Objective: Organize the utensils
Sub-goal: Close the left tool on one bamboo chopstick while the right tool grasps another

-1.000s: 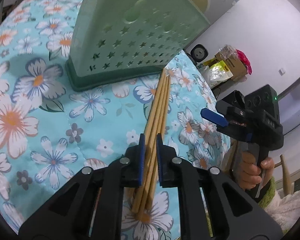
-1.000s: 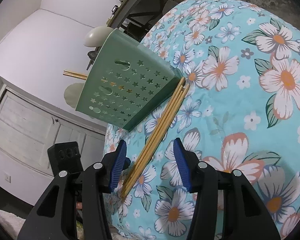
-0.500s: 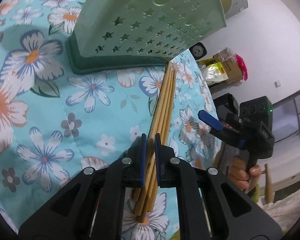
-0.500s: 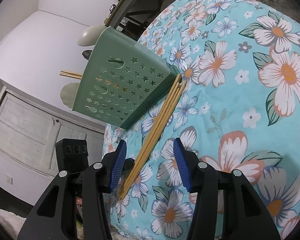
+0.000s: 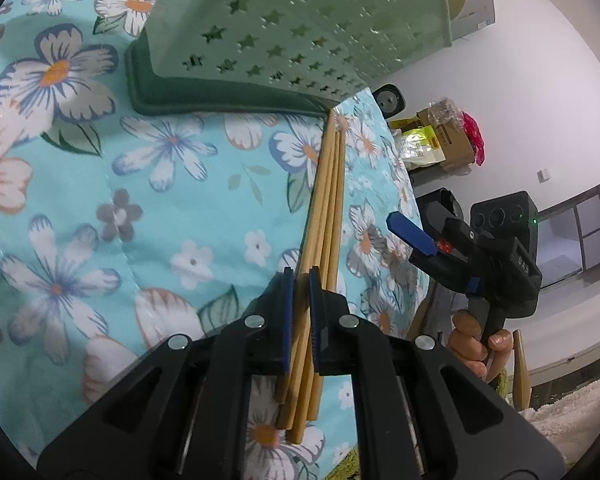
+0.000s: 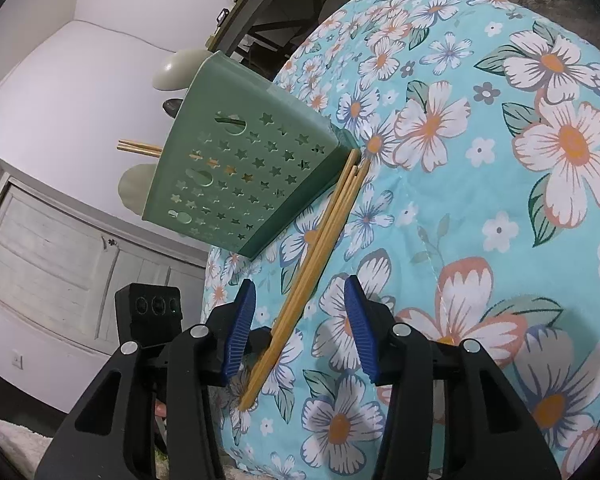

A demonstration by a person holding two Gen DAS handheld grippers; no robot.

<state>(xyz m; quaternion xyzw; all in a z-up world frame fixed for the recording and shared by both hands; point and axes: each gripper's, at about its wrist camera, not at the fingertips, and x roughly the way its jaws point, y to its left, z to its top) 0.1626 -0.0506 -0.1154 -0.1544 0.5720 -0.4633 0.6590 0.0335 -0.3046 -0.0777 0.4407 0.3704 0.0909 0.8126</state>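
A bundle of bamboo chopsticks (image 5: 327,200) lies slanted on the floral tablecloth, its far tips against the base of the green star-punched utensil holder (image 5: 300,20). My left gripper (image 5: 300,278) is shut on the near part of the bundle, whose ends stick out behind the pads. In the right wrist view the same chopsticks (image 6: 324,240) run between the blue pads of my right gripper (image 6: 300,312). Its jaws are closing but stand wide apart and touch nothing. The holder (image 6: 240,172) holds pale spoons (image 6: 176,70) and more chopsticks (image 6: 138,148).
The table's rounded edge with the floral cloth (image 5: 100,200) drops off just behind both grippers. A hand holds the right gripper (image 5: 424,224) past that edge. A cardboard box with bags (image 5: 448,140) and a white cabinet (image 6: 60,260) stand beyond the table.
The left gripper has rolled a little and tightened on the chopstick bundle, and the holder now sits higher in its view. The right gripper's jaws have narrowed slightly; that hand stayed put.
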